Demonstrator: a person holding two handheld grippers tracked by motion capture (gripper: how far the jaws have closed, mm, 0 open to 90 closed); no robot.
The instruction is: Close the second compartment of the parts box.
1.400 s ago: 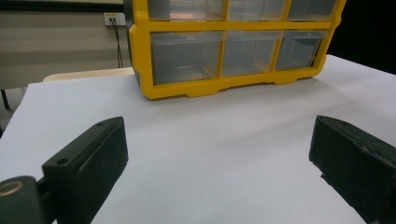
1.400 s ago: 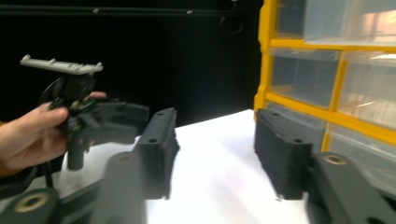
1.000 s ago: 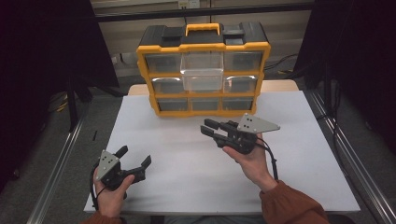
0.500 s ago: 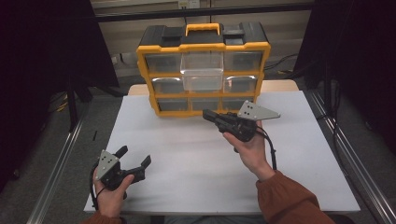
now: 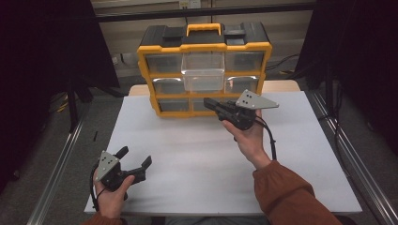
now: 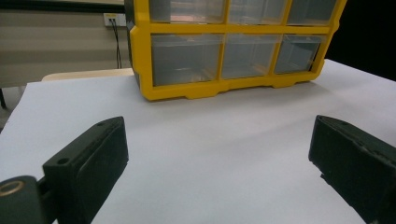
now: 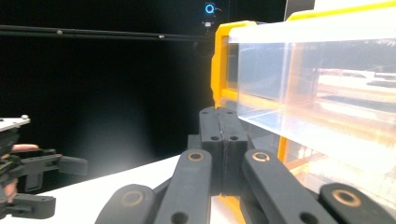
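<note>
Right tongs [image 5: 210, 101] nearer organizer [image 5: 204, 70], shut empty, perhaps touching; left tongs [image 5: 136, 159] wide open.

A white rectangular surface [image 5: 197, 164] carries a yellow-and-black drawer organiser [image 5: 204, 70], which stands upright at the far edge, its clear drawers facing the person. One middle drawer [image 5: 203, 71] juts forward. A wooden tabletop edge [image 5: 281, 86] peeks out behind the organiser.

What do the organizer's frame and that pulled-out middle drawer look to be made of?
Frame: looks like moulded plastic, yellow and matte, with rounded edges and a black top. Pulled-out drawer: clear, glossy plastic, apparently thin-walled; you see through it and it catches reflections. The shut right gripper is beside it.
</note>
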